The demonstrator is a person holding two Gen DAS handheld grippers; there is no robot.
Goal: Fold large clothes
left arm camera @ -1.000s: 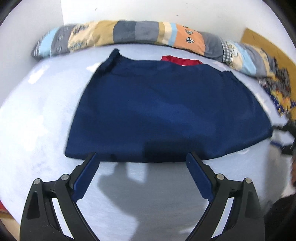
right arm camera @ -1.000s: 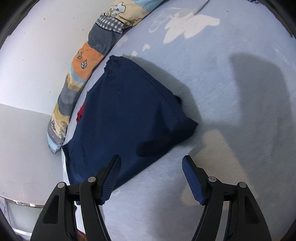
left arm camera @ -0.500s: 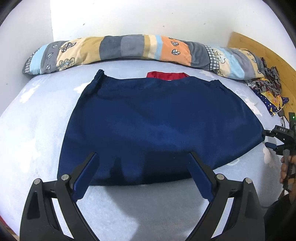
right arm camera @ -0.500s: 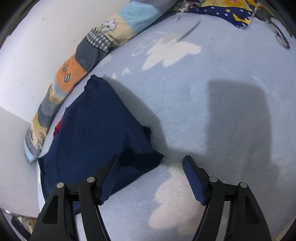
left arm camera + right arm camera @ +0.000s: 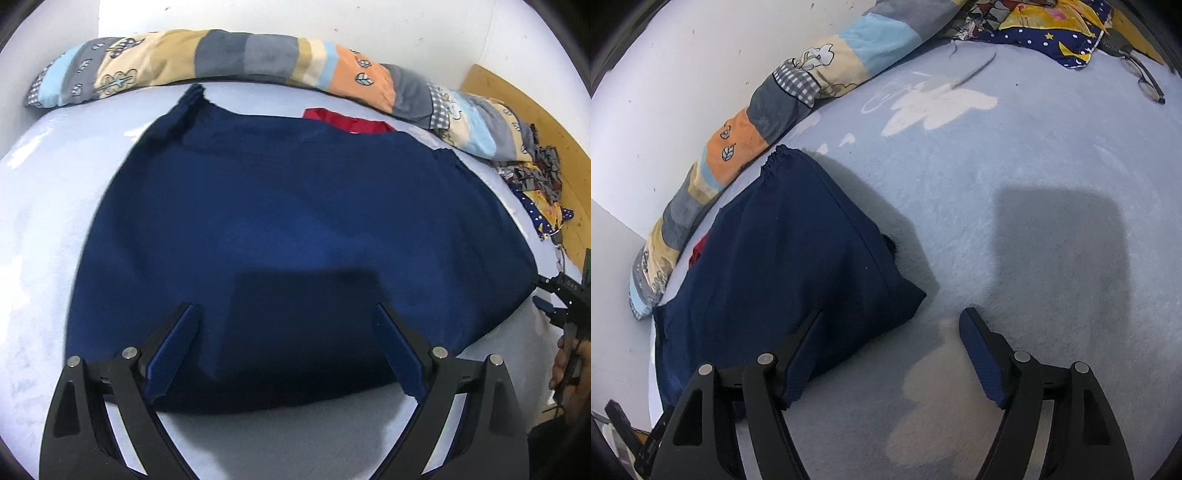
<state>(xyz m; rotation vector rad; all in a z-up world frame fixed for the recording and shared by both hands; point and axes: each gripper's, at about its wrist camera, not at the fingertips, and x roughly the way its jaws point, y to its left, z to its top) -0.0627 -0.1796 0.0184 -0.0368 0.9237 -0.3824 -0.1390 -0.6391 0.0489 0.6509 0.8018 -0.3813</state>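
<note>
Navy garment (image 5: 288,229) lies spread flat on the pale blue bed (image 5: 1015,206), red cloth (image 5: 349,121) peeking from its far edge beside a patchwork bolster (image 5: 236,55). No readable writing. Left gripper (image 5: 286,314) hovers released over its near hem; right gripper (image 5: 892,321), just been widening, empty at its corner.
</note>
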